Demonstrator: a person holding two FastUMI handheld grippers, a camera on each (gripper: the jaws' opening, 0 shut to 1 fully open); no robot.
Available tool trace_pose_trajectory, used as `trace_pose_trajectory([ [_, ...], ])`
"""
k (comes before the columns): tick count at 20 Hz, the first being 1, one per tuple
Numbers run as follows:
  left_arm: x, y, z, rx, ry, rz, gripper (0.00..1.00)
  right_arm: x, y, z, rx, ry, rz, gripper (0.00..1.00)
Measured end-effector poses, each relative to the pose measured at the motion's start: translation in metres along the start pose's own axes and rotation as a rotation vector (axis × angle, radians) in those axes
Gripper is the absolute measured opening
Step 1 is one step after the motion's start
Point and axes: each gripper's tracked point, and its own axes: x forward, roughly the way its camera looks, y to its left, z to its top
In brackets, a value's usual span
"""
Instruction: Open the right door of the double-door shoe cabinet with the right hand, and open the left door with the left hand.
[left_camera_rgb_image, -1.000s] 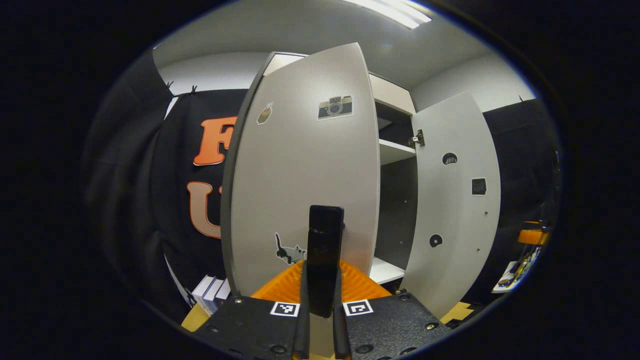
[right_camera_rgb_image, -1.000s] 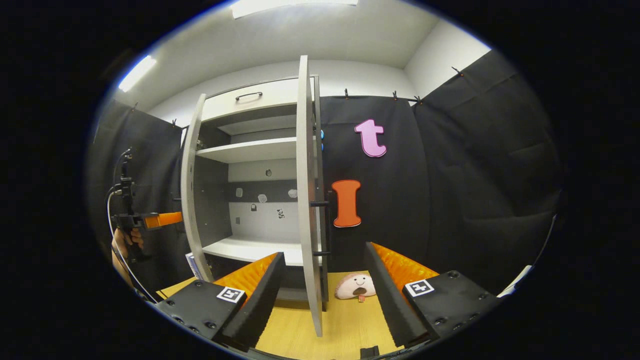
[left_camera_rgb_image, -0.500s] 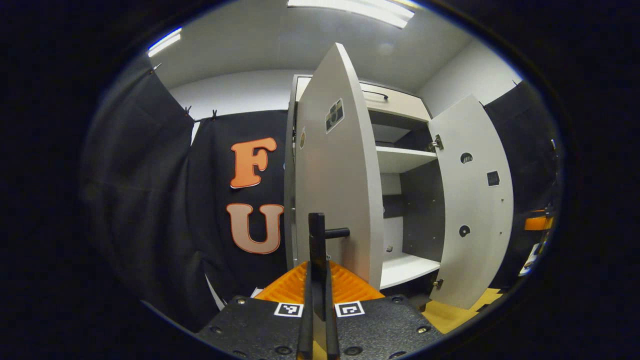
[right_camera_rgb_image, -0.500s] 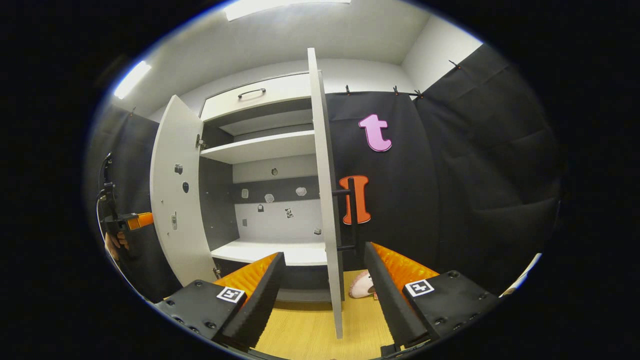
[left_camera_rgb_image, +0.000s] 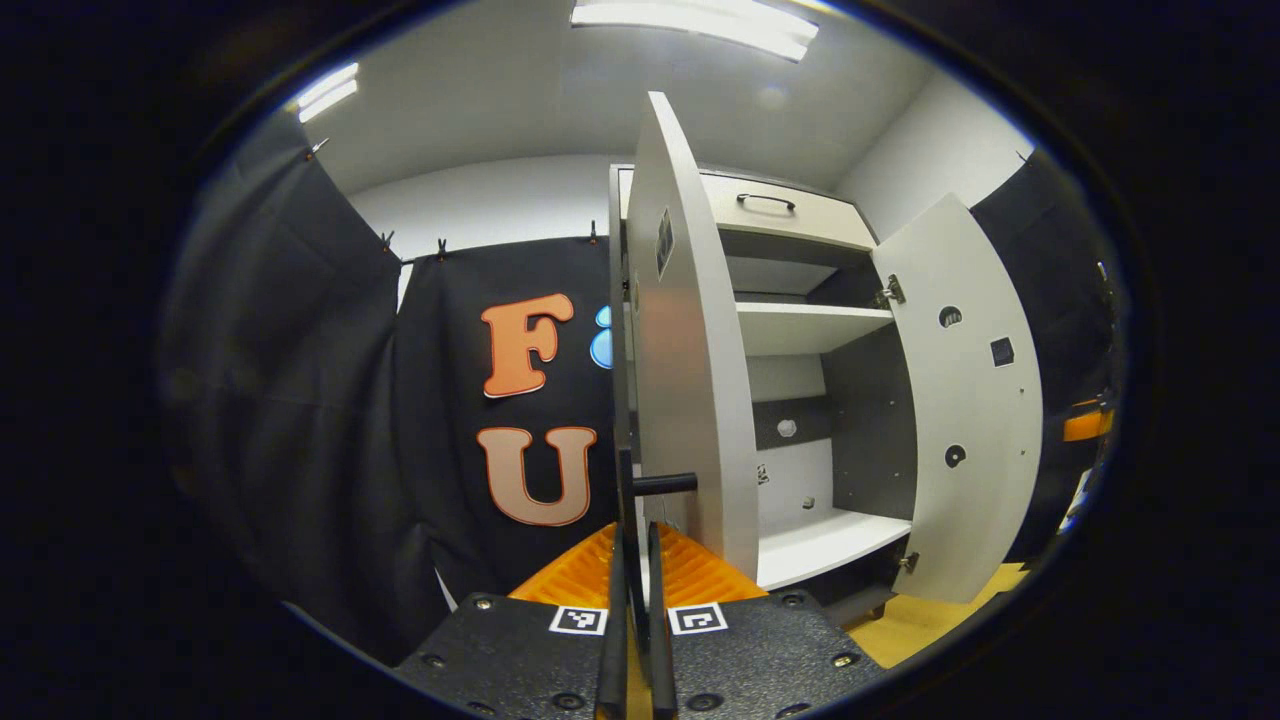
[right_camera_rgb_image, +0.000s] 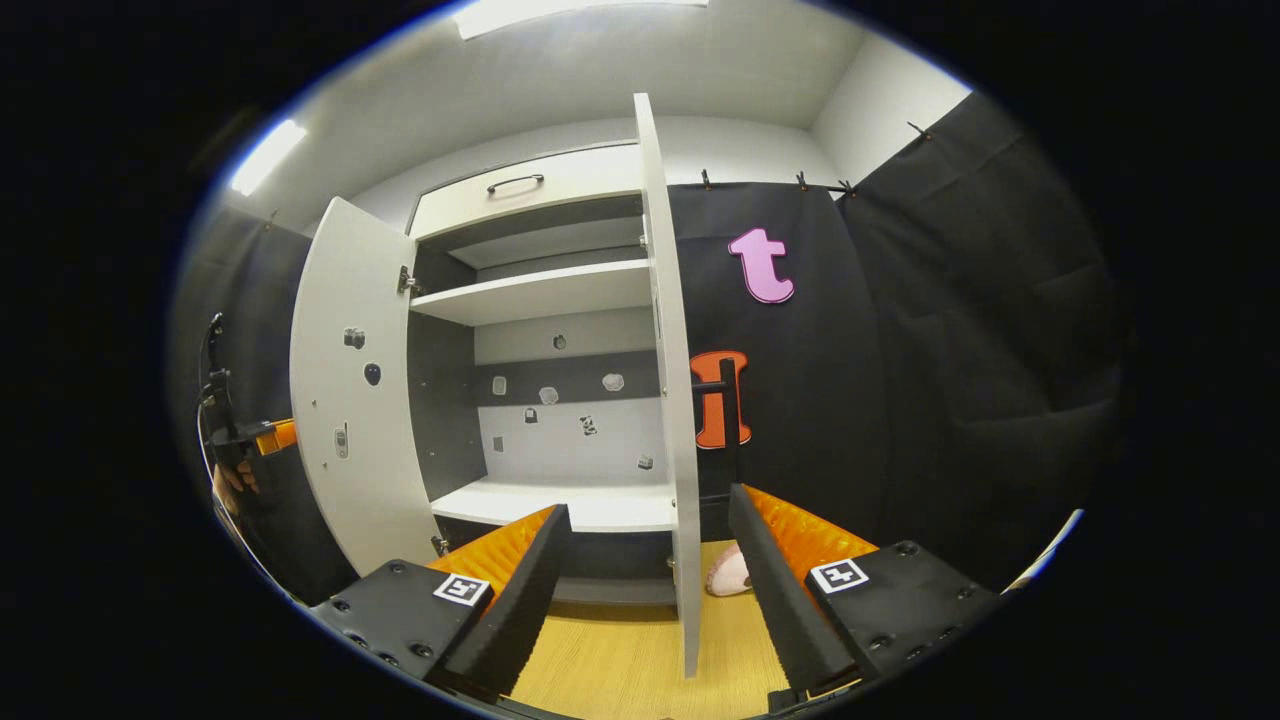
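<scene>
Booth cabinet (right_camera_rgb_image: 540, 290): left door (left_camera_rgb_image: 690, 380) wider now.

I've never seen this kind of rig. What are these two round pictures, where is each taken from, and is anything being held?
There is no robot here. A person carries a two-finger gripper in each hand, and each gripper has a fisheye camera looking forward along its fingers.

The left gripper view shows the left gripper shut on the black bar handle of the pale grey left door of the shoe cabinet. That door is swung wide open.

The right gripper view shows the right gripper open and holding nothing. The pale grey right door stands edge-on in front of it, also open. The hand holding the left gripper shows at the far left of this view.

A small pinkish plush toy lies on the yellow wooden floor.
</scene>
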Motion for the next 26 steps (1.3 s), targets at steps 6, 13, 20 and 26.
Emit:
trace_pose_trajectory([
  [6,0.000,0.002,0.007,0.005,-0.028,-0.006,0.10,0.000,0.007,-0.009,0.005,0.018,-0.001,0.94],
  [13,-0.047,-0.024,-0.005,-0.035,0.050,-0.001,0.06,-0.001,0.025,-0.002,-0.020,-0.008,0.048,0.94],
  [20,-0.066,-0.086,-0.001,-0.170,0.030,-0.058,0.03,0.000,0.042,0.006,-0.023,-0.038,0.094,1.00],
  [26,-0.068,-0.117,0.002,-0.172,0.022,-0.051,0.05,-0.009,0.053,0.005,-0.045,-0.023,0.114,1.00],
])
